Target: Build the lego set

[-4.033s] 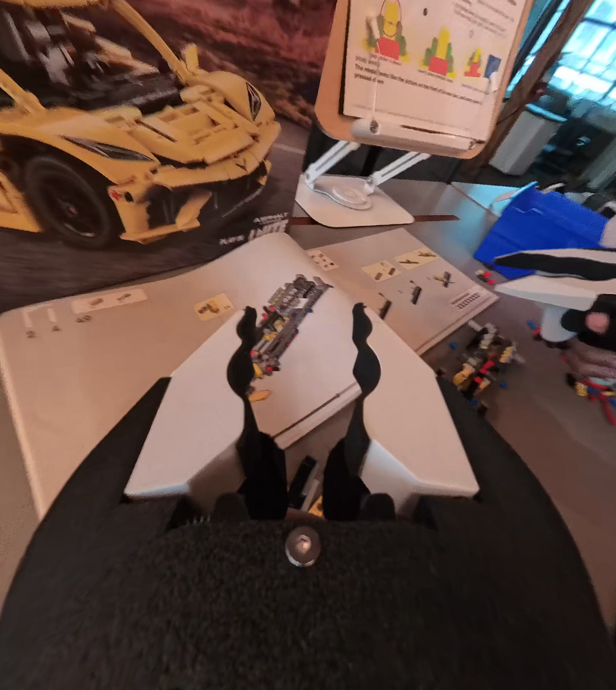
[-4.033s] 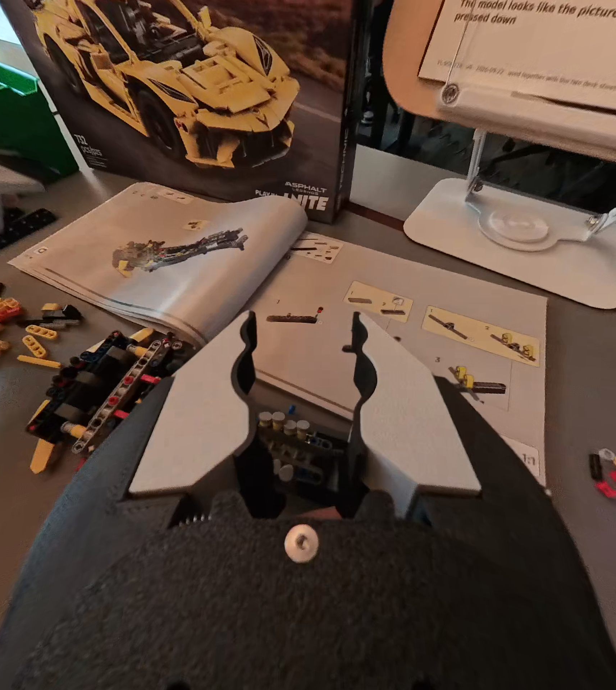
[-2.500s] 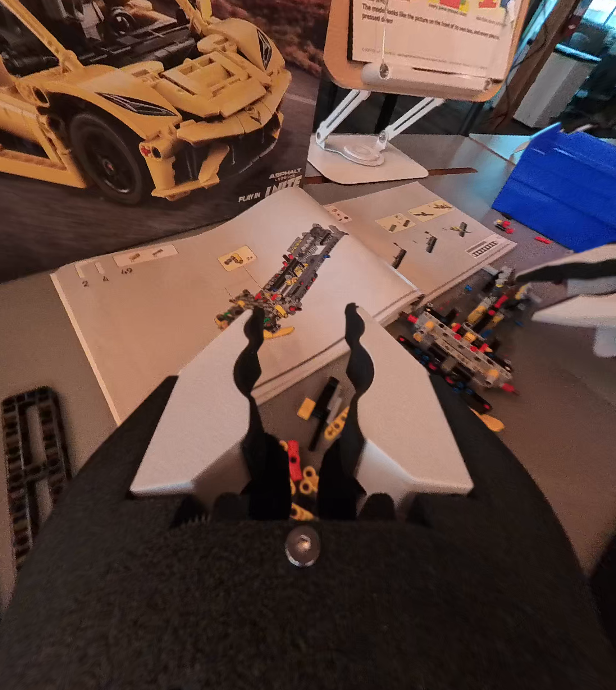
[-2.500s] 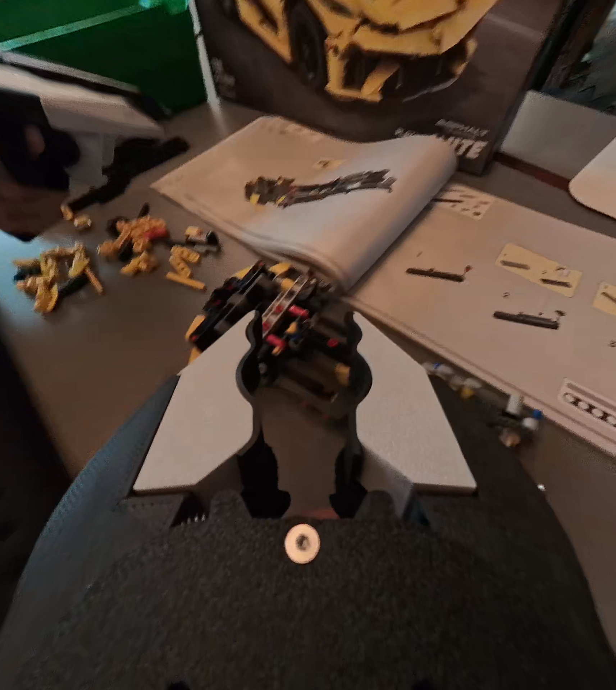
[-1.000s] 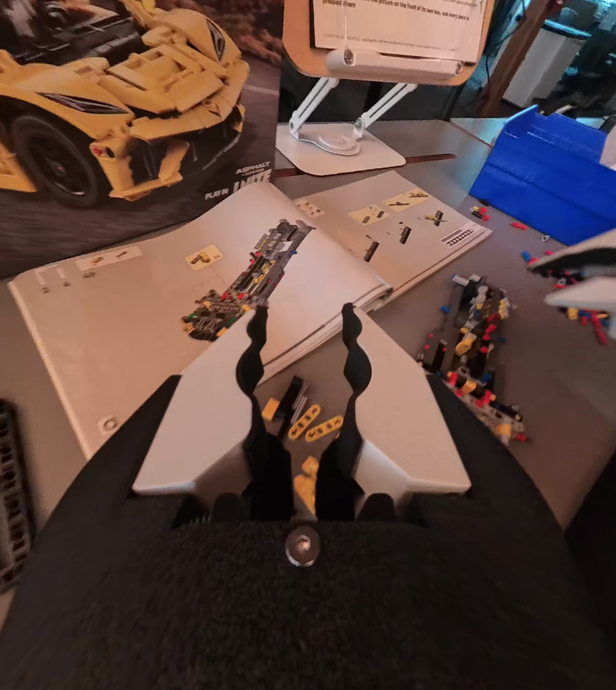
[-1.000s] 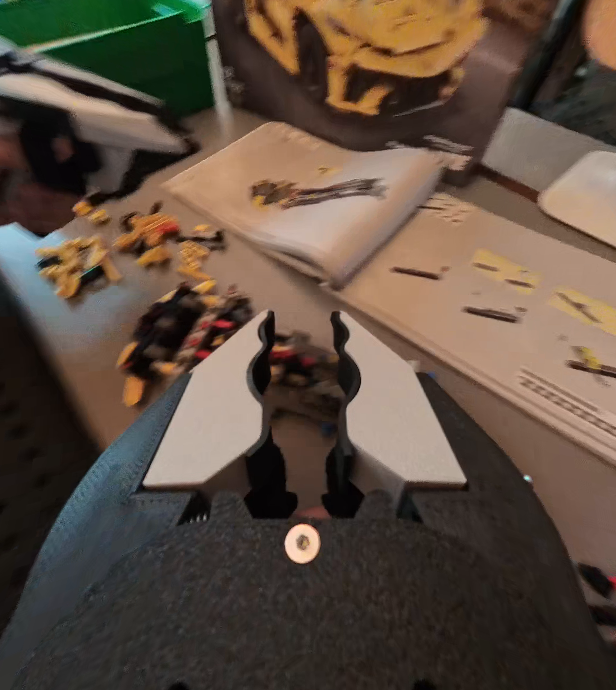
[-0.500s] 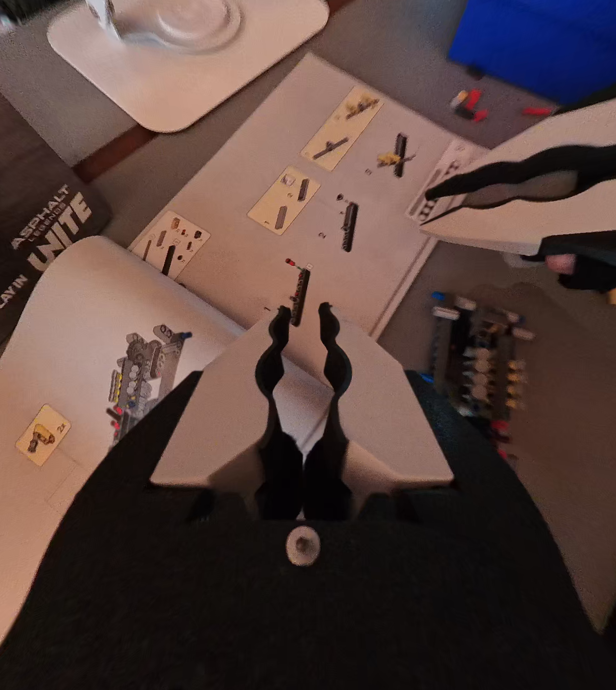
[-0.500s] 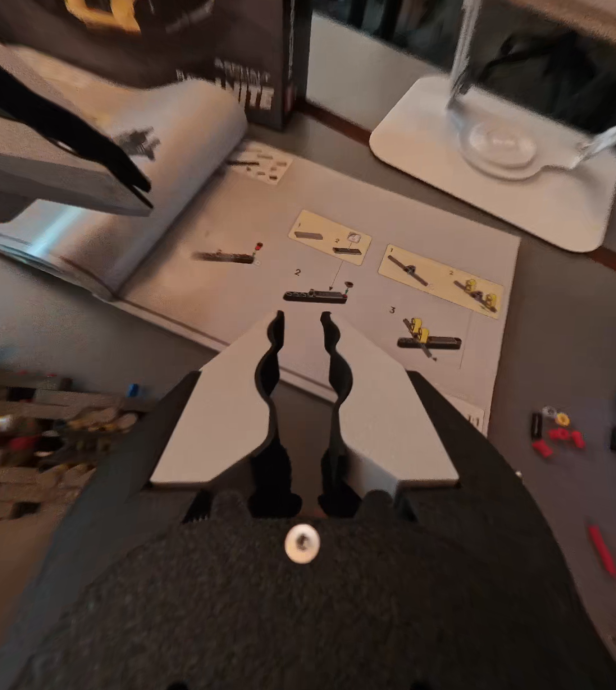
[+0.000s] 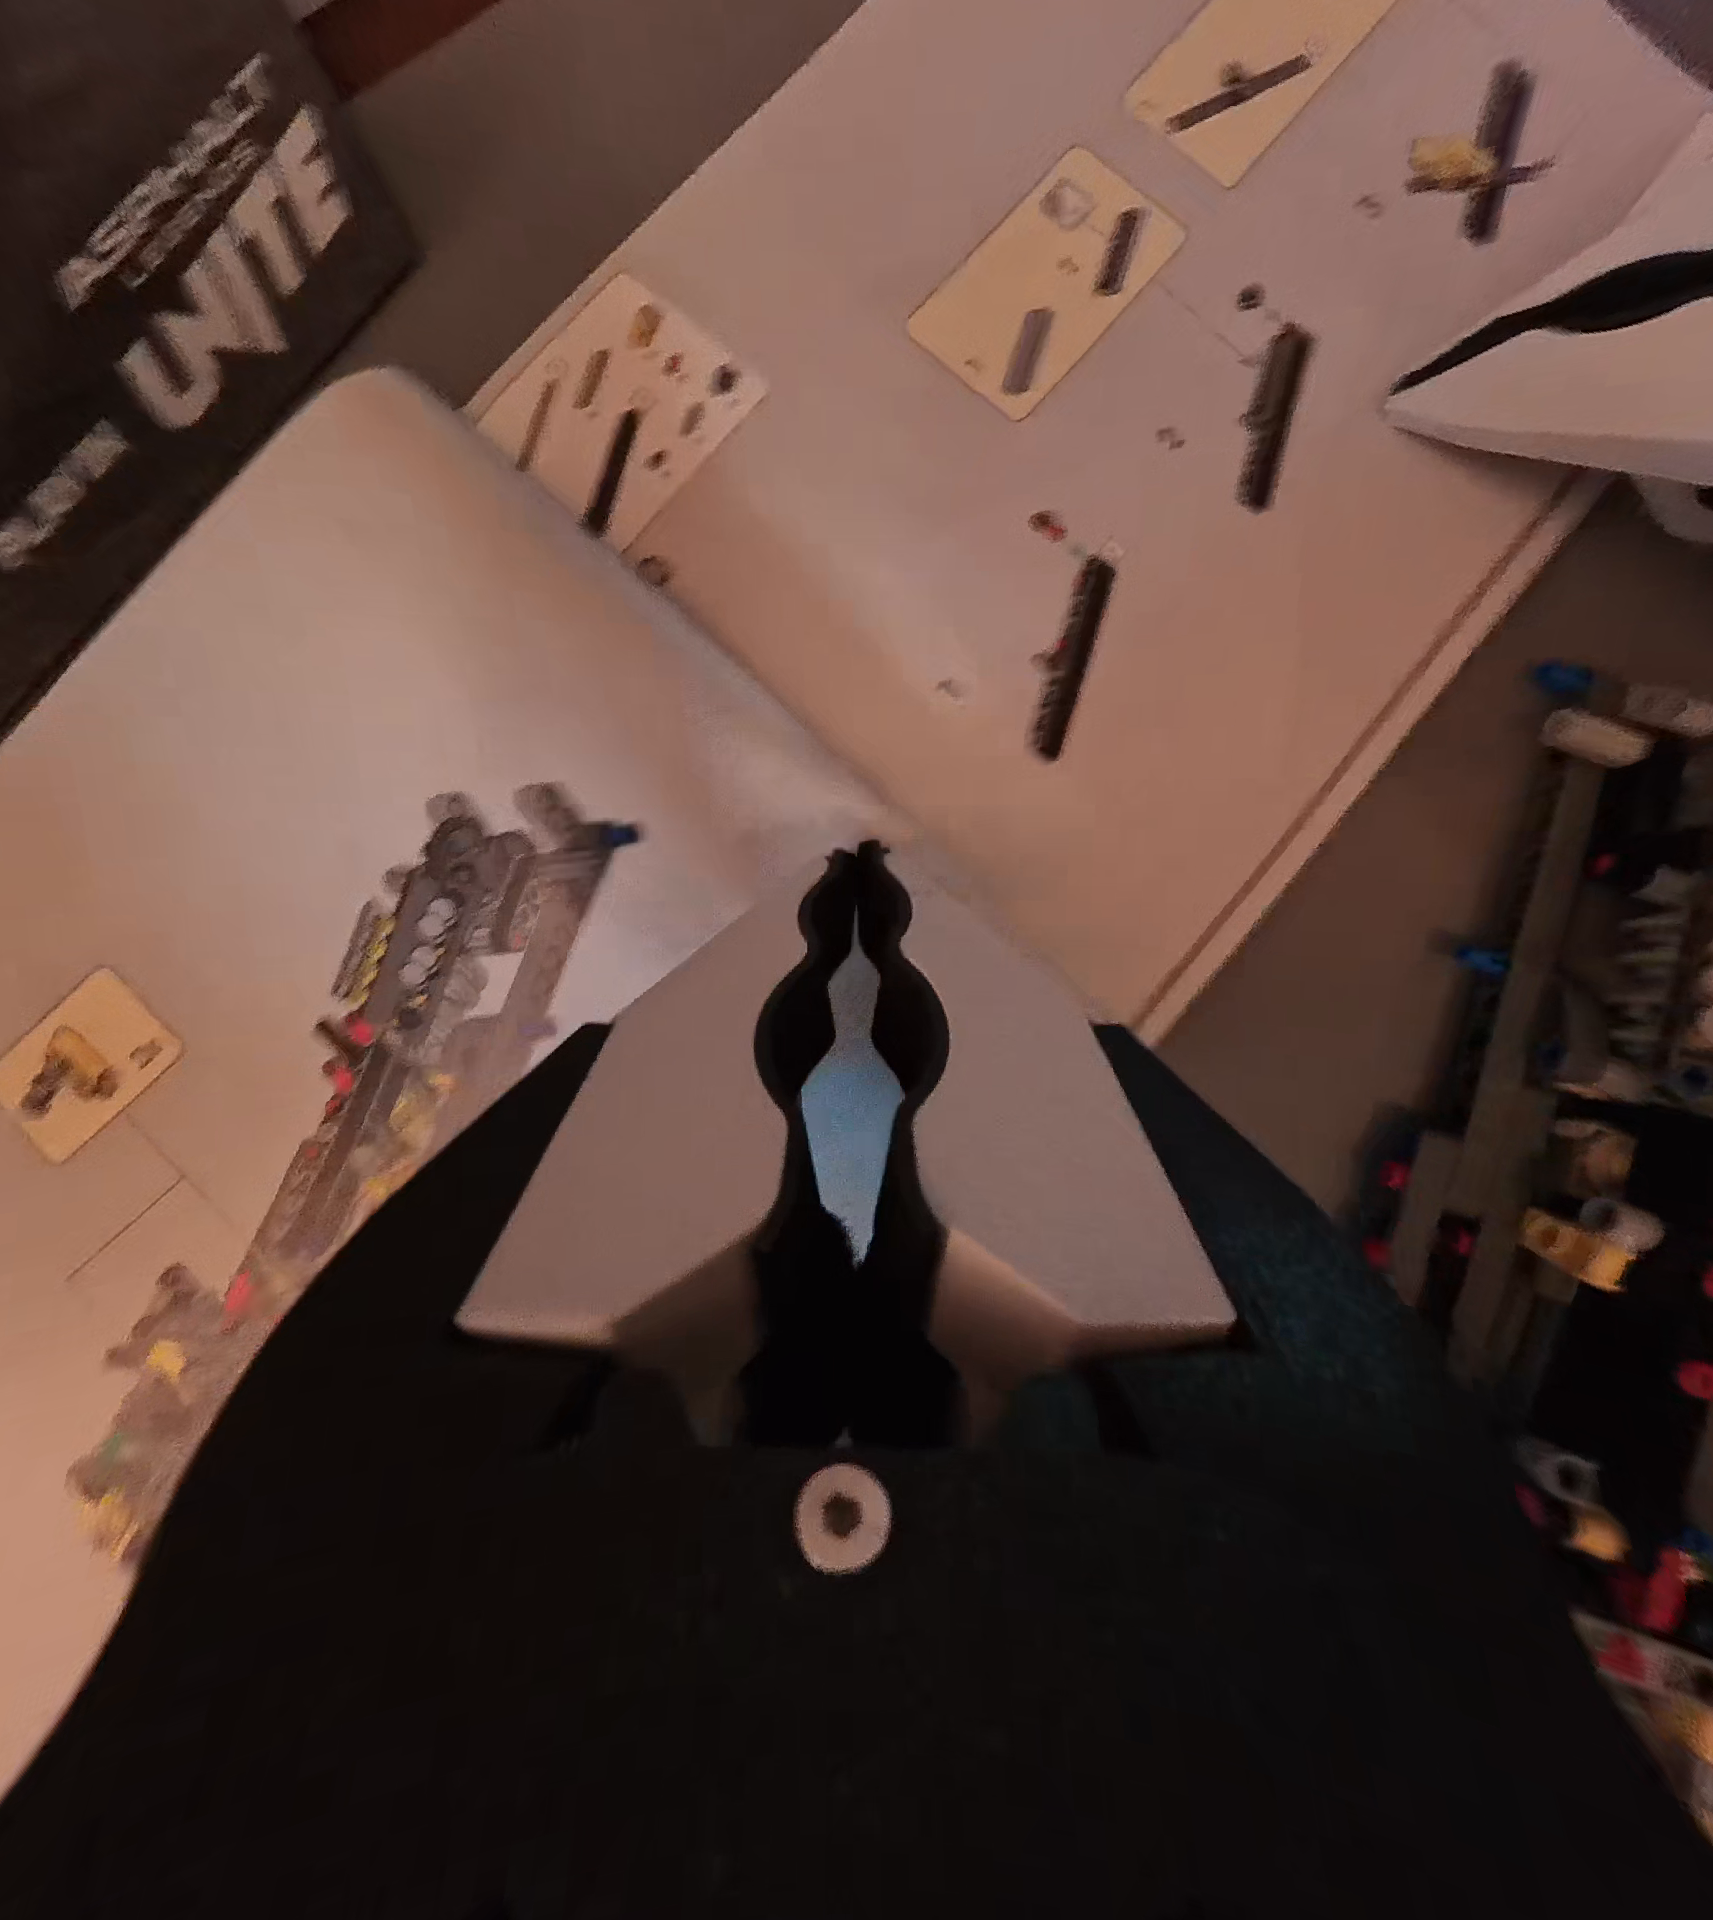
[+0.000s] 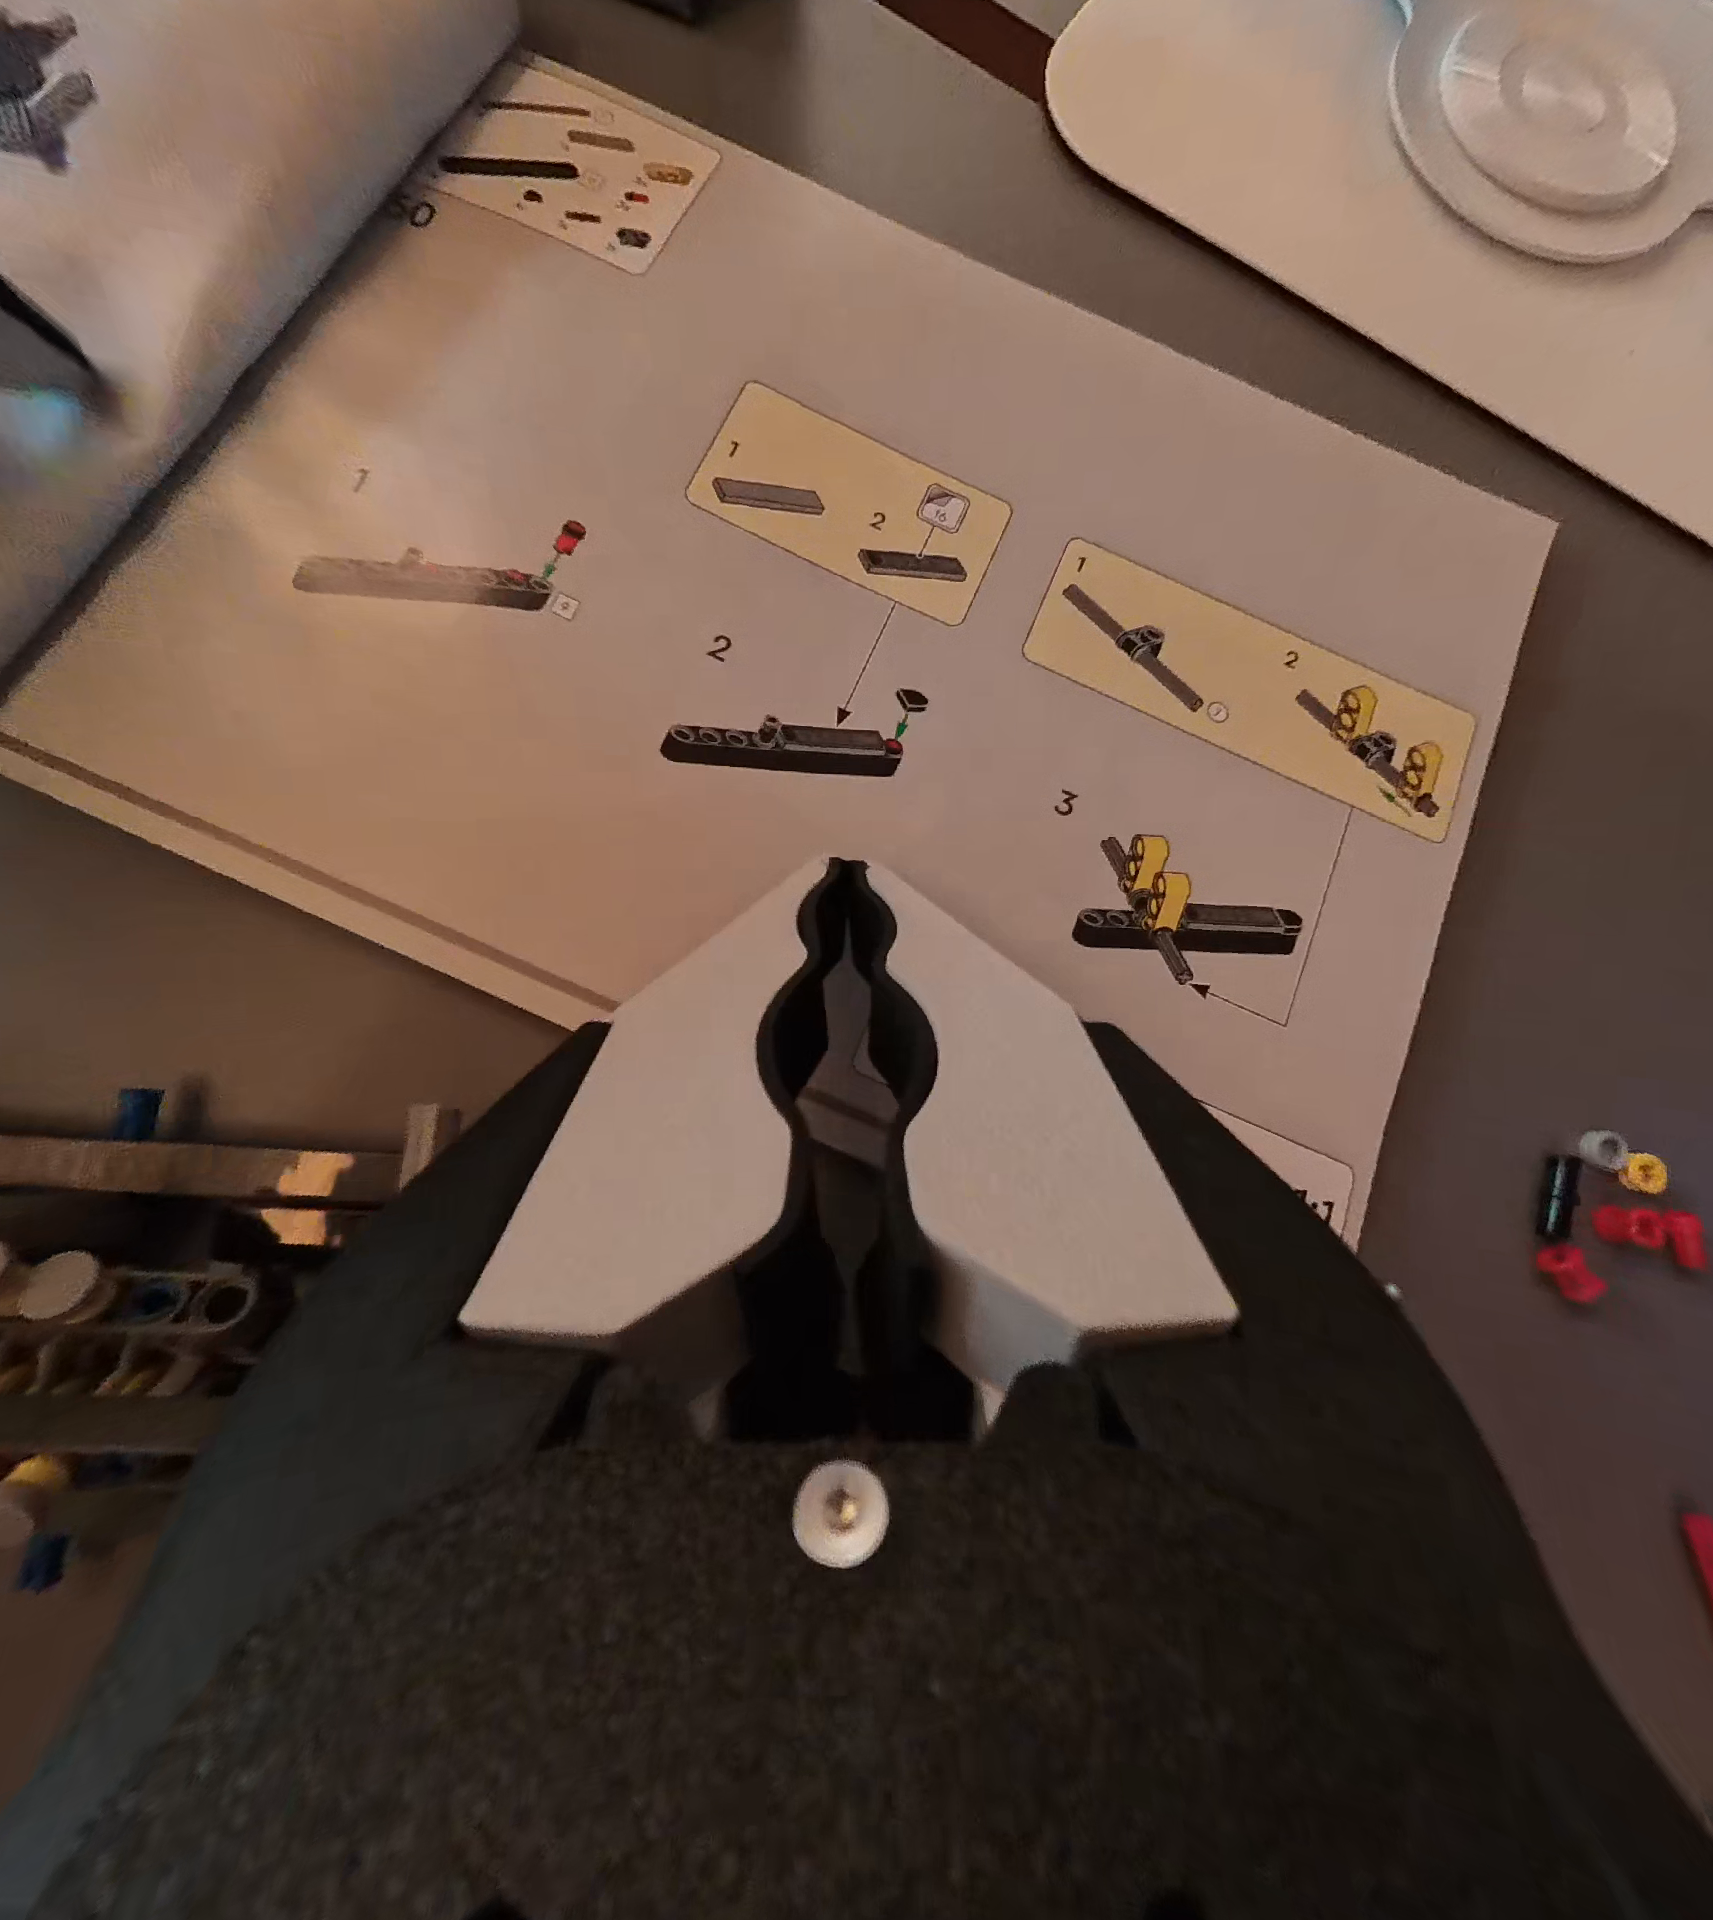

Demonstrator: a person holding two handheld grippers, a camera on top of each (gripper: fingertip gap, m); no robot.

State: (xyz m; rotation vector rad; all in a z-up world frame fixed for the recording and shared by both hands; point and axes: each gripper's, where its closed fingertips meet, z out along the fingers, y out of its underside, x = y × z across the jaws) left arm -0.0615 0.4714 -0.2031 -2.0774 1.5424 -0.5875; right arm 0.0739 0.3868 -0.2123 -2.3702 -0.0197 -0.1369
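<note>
Low at centre frame, my left gripper (image 9: 857,854) and right gripper (image 10: 847,864) both have jaws pressed together, empty. Partly built lego set (image 9: 1652,1049) lies right, on the counter. Beyond, the instruction booklet (image 10: 831,665); I'd read it before picking parts.

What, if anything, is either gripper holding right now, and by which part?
Nothing. The left gripper and the right gripper are both shut with fingertips together and no piece between them, poised over the open instruction booklet.
</note>
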